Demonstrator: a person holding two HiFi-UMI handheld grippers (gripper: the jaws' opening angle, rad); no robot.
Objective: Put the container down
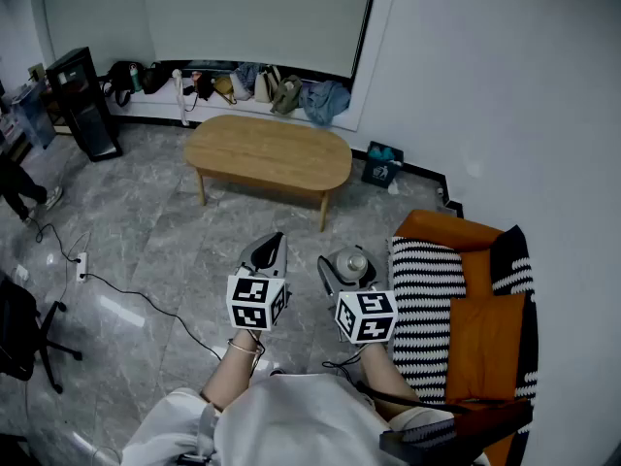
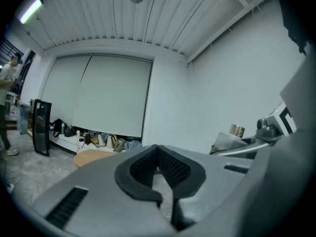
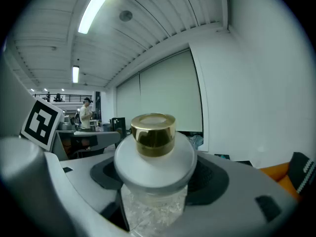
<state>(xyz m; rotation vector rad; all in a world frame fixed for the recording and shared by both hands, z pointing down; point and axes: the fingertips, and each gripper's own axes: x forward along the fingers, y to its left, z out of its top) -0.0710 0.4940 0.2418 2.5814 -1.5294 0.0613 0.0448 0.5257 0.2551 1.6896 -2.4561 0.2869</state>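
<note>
Head view first: two grippers hang over the grey floor (image 1: 146, 250). Ahead stands one oval wooden table (image 1: 269, 153), with a row of bags (image 1: 262, 85) along the far wall. There's a black cabinet (image 1: 85, 105) at left, one cable (image 1: 146, 299) trailing across the floor, and an orange sofa (image 1: 480, 338) with two striped cushions (image 1: 427, 299) just to the right. The left gripper (image 1: 272, 246) has its jaws together. The right gripper (image 1: 346, 270) clamps the container (image 1: 351, 259), well short of the table, beside the sofa. Left gripper view: the pads (image 2: 175, 167) meet at their tips, nothing between them, and a person (image 2: 7, 83) stands at far left. Right gripper view: it's one glass container with a white lid (image 3: 155, 164) and gold knob (image 3: 154, 135), squeezed between both pads, and a figure (image 3: 86, 115) stands far back at left.
</note>
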